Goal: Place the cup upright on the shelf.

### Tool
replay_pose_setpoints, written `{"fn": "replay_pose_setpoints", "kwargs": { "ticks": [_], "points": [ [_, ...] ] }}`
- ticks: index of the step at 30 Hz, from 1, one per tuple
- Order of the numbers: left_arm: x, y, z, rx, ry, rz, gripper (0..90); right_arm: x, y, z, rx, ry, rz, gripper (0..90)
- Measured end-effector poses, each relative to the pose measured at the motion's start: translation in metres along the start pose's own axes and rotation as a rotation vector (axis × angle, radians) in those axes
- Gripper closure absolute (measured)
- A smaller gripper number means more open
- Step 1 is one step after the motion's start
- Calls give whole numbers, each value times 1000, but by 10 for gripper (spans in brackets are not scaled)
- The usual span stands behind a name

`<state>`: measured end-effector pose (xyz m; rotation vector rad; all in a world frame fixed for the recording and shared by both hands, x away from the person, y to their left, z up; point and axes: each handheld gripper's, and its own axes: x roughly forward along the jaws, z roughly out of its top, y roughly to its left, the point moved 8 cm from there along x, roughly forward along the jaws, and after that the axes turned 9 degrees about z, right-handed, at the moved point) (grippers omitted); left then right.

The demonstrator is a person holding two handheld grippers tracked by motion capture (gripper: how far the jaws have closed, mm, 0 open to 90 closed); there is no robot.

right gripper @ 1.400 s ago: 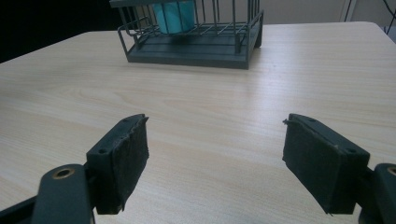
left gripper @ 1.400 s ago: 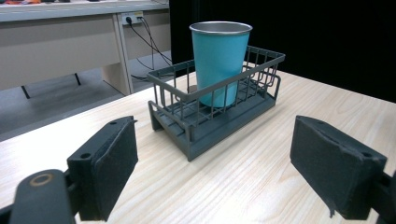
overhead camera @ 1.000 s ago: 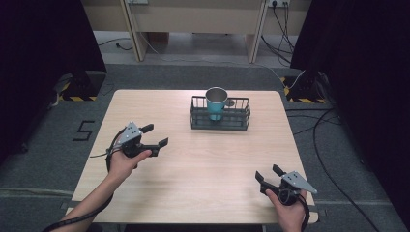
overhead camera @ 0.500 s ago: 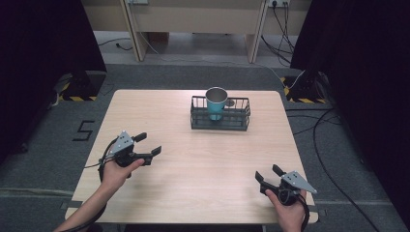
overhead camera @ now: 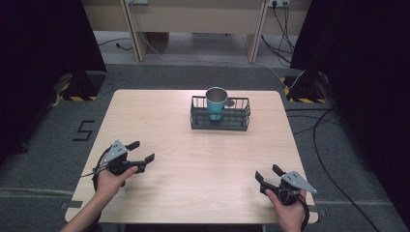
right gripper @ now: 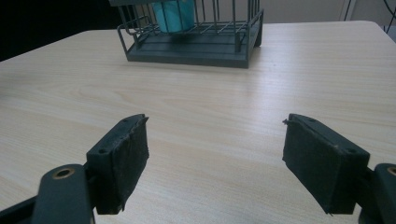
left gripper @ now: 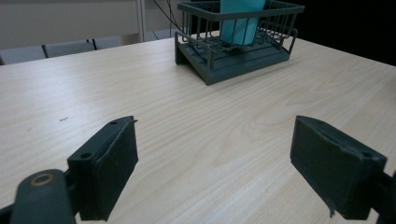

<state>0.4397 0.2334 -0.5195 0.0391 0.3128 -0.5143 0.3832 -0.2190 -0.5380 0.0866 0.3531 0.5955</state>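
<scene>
A light wooden bench (overhead camera: 193, 145) carries a dark wire basket (overhead camera: 220, 114) toward its 12 o'clock edge, a little right of centre. A teal cup (overhead camera: 216, 102) with a metal rim stands upright inside the basket, in its left half.

The left tool (overhead camera: 141, 152) sits at about 8 o'clock on the bench, held in the person's left hand (overhead camera: 112, 180). Its jaws are spread wide, nothing between them, and they point toward 2 o'clock. In the left gripper view the two black pads (left gripper: 105, 168) frame bare wood, with the basket (left gripper: 233, 39) and cup (left gripper: 240, 21) well ahead, toward 1 o'clock.

The right tool (overhead camera: 267, 173) sits at about 5 o'clock near the bench's front edge, held in the right hand (overhead camera: 290, 212). Its jaws also stand wide apart and hold nothing, pointing toward 10 o'clock. In the right gripper view the basket (right gripper: 191, 39) lies well ahead at roughly 12 o'clock, the cup (right gripper: 173, 14) inside it.

The two tools are well apart from each other and from the basket.
</scene>
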Motion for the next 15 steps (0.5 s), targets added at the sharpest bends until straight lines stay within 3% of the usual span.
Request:
{"fn": "replay_pose_setpoints", "kwargs": {
  "ticks": [9,15],
  "points": [
    [-6,1,-12,-22,4,18,144,0,0,0,1,0,3,229],
    [-7,3,-8,-26,-20,21,143,0,0,0,-4,3,3,228]
  ]
}}
